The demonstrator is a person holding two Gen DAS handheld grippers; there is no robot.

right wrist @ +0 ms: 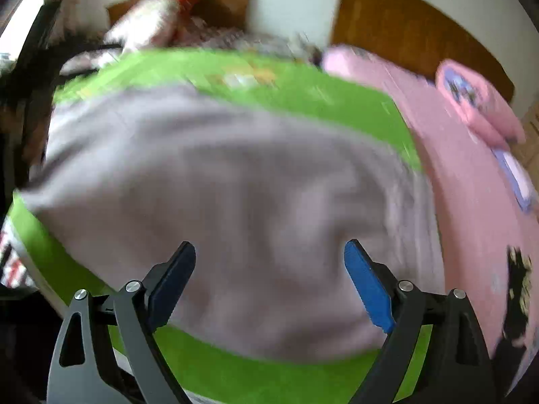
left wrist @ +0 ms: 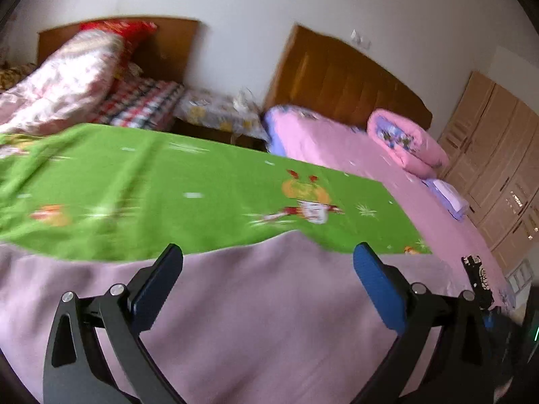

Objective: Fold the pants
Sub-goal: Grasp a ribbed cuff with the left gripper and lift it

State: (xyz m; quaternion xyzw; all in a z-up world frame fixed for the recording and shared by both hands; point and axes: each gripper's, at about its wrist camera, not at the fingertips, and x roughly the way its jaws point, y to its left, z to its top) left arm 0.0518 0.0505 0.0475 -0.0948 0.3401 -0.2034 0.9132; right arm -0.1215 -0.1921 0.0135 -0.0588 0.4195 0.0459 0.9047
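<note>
From the left wrist view, the left gripper (left wrist: 267, 259) hangs over the pants (left wrist: 252, 303), a pale mauve garment spread flat on the near end of the green sheet (left wrist: 168, 181) that covers the bed. Its blue-padded fingers (left wrist: 377, 279) stand wide apart with nothing between them; no cloth is pinched. The far hem of the pants runs as a curved edge across the green sheet just beyond the fingertips. Beyond the green sheet, a second bed with a pink cover (left wrist: 353, 155) carries a rolled pink quilt (left wrist: 404, 141), and a wooden wardrobe (left wrist: 498, 168) stands past that.

From the right wrist view, which is heavily blurred, the right gripper (right wrist: 269, 256) also hovers above the pants (right wrist: 235, 185), closer to their near edge, where a strip of the green sheet (right wrist: 269, 377) shows below the cloth. These fingers (right wrist: 367, 282) are spread wide too, holding nothing. The garment looks like one broad, fairly smooth panel, so it seems at least one fold is already laid, though the blur hides seams and layers.

I judge this a pause between folds, with both hands free and repositioning. The next move likely calls for each gripper to settle on an edge or corner of the pants, pinch through all layers, and carry that side across evenly so the stack does not skew.
</note>
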